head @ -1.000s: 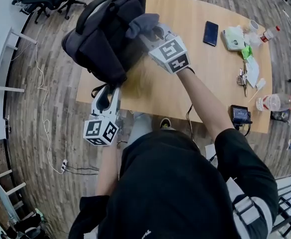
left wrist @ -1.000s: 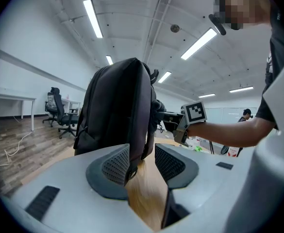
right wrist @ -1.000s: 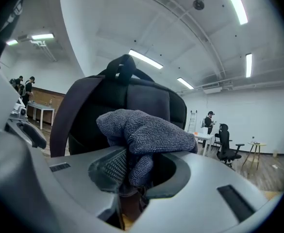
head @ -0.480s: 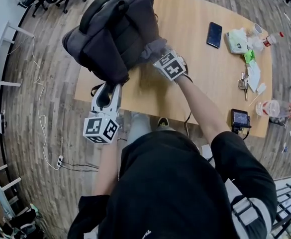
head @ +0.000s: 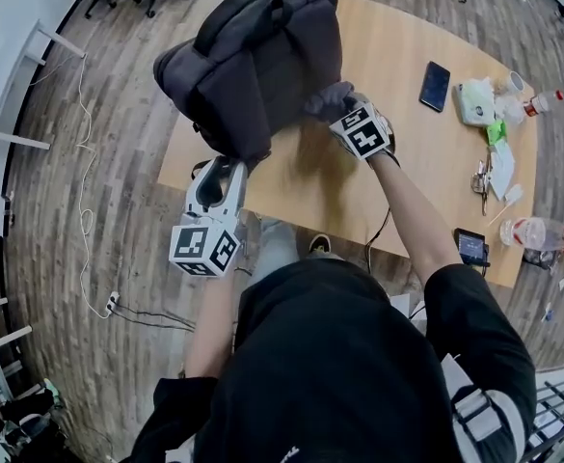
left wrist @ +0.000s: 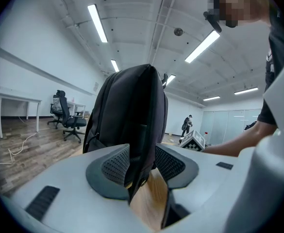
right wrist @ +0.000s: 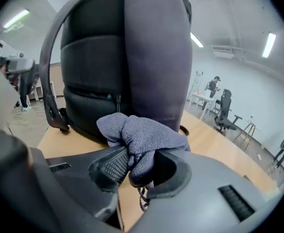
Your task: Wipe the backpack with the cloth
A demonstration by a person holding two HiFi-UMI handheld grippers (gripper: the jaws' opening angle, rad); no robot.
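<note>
Right tongs (right wrist: 134,171): clamped on a bunched grey cloth (right wrist: 142,132), held at the foot of the backpack (right wrist: 132,57).
Left tongs (left wrist: 142,166): closed on the backpack's bottom edge, dark fabric pinched between the pads.
Backpack: dark, standing upright near the left end of the tabletop (head: 407,172).
Tabletop: light wood; a phone (head: 435,86) and small clutter lie well apart at the right end.
Room: office chairs (left wrist: 66,120) on a plank floor beyond.
</note>
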